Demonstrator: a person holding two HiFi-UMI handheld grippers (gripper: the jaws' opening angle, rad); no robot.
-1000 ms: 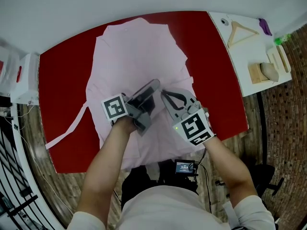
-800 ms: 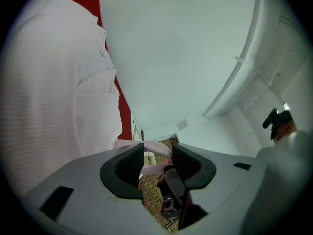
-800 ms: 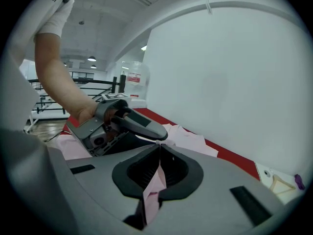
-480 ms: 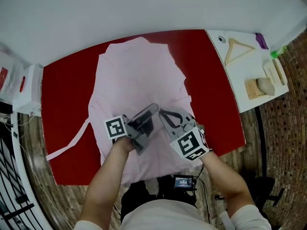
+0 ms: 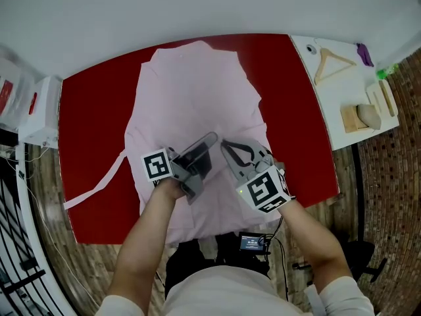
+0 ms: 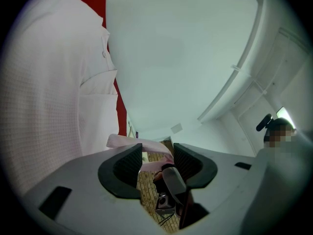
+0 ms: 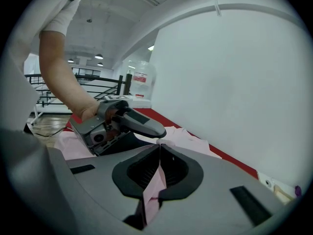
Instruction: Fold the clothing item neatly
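Note:
A pale pink shirt [image 5: 191, 91] lies spread on the red table [image 5: 92, 110], collar end far from me. Both grippers hover over its lower middle, tips nearly meeting. My right gripper [image 5: 227, 147] is shut on a fold of the pink cloth, which hangs pinched between its pads [image 7: 159, 148]. My left gripper [image 5: 205, 151] faces it from the left. Its jaws have just been opening and stand apart [image 6: 157, 153]. A pink strip of the shirt crosses between their tips, and the pads do not press on it. The left gripper view shows the shirt [image 6: 49, 97] at left.
A thin pink strap [image 5: 95, 183] trails from the shirt toward the table's front left edge. A white side table [image 5: 348, 78] at right carries a wooden hanger [image 5: 332, 61] and wooden blocks. A white box [image 5: 39, 110] stands at left. A small device [image 5: 253, 242] hangs at my waist.
Both grippers keep their place over the shirt's lower middle. Only the head camera's framing has shifted a little.

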